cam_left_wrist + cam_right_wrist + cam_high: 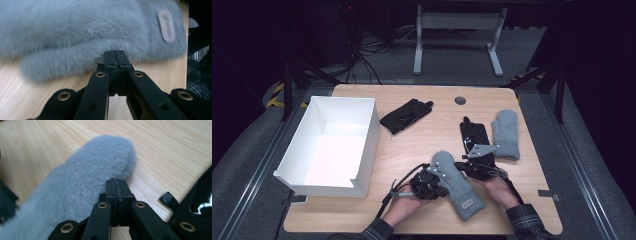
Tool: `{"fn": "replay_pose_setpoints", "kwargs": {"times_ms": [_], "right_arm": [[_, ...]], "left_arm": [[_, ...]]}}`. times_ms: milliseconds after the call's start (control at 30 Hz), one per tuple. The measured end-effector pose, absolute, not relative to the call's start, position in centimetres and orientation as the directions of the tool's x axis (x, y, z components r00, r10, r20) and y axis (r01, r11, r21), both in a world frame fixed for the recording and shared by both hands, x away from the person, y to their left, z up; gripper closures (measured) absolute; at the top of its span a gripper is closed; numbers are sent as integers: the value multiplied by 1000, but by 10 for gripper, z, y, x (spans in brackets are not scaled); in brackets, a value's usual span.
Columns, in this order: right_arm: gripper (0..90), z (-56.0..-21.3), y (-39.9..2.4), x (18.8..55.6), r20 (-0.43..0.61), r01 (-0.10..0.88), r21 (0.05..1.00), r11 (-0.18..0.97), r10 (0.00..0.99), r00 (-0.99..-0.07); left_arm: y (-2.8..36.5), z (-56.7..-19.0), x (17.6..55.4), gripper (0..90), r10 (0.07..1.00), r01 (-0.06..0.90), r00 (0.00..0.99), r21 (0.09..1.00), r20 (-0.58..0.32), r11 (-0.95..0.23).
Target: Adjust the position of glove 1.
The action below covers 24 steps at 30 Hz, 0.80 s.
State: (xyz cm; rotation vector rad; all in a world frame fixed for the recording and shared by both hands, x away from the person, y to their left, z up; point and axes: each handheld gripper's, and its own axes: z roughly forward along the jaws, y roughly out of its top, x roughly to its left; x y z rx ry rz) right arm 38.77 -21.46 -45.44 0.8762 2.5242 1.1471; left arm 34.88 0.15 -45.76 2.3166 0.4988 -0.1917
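Observation:
A grey fuzzy mitten lies near the table's front edge, with its cuff and label patch toward the person. My left gripper meets it from the left. In the left gripper view the jaws are shut at the furry edge of the mitten, beside the thumb, and my left gripper pinches that edge. My right gripper comes in from the right. It is shut on the mitten's edge near the rounded fingertip end.
A white open box stands at the left. A black glove lies at the back centre. Another black glove and a second grey mitten lie right of centre, just behind my right gripper. A round cable hole sits near the back edge.

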Motion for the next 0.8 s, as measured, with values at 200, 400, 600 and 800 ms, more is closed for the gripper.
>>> {"fn": "replay_pose_setpoints", "kwargs": {"times_ms": [200,400,600,800], "right_arm": [[900,-454,-209,386,17,406,742,533,591,-807],[819,-447,-219,388,43,420,760,496,606,-794],[713,-444,-227,388,40,432,765,477,635,-772],[617,-435,-238,389,22,464,745,480,678,-735]], "left_arm": [[-7,-457,345,896,282,386,923,652,-263,-653],[13,-446,347,815,343,376,920,669,-188,-641],[36,-442,348,615,411,395,900,676,-146,-622],[58,-449,347,407,482,408,873,662,-79,-629]]}}
